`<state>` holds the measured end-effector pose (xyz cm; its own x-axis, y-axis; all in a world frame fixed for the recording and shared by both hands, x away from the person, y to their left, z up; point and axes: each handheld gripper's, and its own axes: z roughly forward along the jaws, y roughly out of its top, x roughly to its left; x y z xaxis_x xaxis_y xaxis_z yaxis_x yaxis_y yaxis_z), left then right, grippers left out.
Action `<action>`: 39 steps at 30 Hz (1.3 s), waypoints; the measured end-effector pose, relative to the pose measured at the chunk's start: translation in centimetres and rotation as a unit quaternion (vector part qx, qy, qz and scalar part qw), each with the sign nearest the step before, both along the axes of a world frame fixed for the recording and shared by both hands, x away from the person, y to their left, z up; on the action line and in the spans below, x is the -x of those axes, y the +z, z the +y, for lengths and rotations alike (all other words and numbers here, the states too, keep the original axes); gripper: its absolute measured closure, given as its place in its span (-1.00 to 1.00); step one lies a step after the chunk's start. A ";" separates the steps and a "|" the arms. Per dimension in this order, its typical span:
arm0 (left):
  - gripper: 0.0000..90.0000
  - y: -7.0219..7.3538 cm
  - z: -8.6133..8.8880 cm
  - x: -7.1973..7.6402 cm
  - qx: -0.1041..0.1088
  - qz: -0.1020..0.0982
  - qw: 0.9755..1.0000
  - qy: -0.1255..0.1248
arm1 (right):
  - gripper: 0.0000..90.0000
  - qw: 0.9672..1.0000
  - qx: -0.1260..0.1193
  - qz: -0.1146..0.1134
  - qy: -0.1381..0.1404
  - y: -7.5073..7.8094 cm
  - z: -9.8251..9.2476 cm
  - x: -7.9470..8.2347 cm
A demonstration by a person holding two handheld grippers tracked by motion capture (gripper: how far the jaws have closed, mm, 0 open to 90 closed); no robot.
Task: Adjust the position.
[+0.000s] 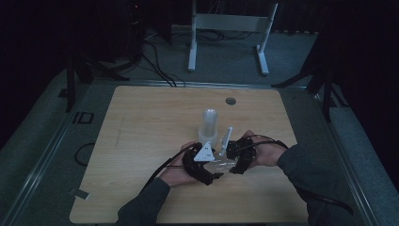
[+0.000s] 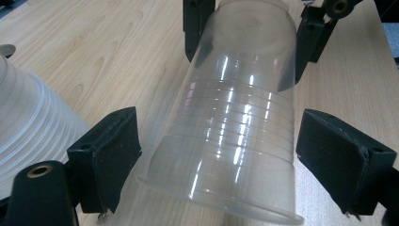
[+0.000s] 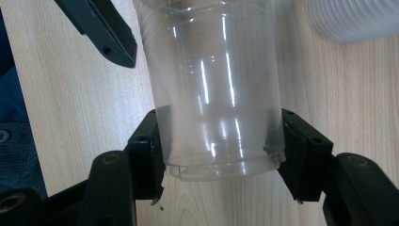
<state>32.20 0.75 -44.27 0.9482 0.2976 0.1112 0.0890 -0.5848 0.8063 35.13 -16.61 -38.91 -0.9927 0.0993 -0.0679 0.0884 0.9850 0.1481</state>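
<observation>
A clear plastic cup [image 2: 235, 122] lies on its side just above the wooden table [image 1: 141, 127], near its front middle. My right gripper [image 3: 221, 141] is shut on the cup's narrow base end, one pad against each side. In the left gripper view those jaws clamp the cup's far end. My left gripper [image 2: 202, 155] is open around the cup's wide rim, its pads [image 2: 113, 150] standing just off the wall. In the high view the left gripper [image 1: 211, 162] and the right gripper [image 1: 234, 160] face each other, with the cup [image 1: 222, 165] between them.
A stack of cloudy plastic cups [image 1: 209, 123] stands upside down just behind the grippers, and appears as the cup stack [image 2: 28, 122] and the cup stack [image 3: 353, 19]. A round grommet [image 1: 230, 100] sits near the table's far edge. A white frame [image 1: 230, 23] and cables are on the floor beyond.
</observation>
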 end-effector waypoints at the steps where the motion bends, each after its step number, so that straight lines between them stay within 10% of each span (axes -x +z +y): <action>1: -0.71 0.0 0.0 0.0 0.001 -0.002 1.000 0.002 | -0.08 1.000 -0.004 -0.001 -0.001 -0.1 -0.2 0.0; 17: -0.68 0.6 1.0 -0.4 0.037 0.002 0.999 0.023 | -0.08 0.996 -0.052 0.001 -0.068 -1.4 -3.9 -0.3; 39: -0.60 0.6 1.3 -0.8 0.054 0.011 0.998 0.042 | -0.08 0.975 -0.142 -0.041 -0.169 -3.0 -8.1 0.0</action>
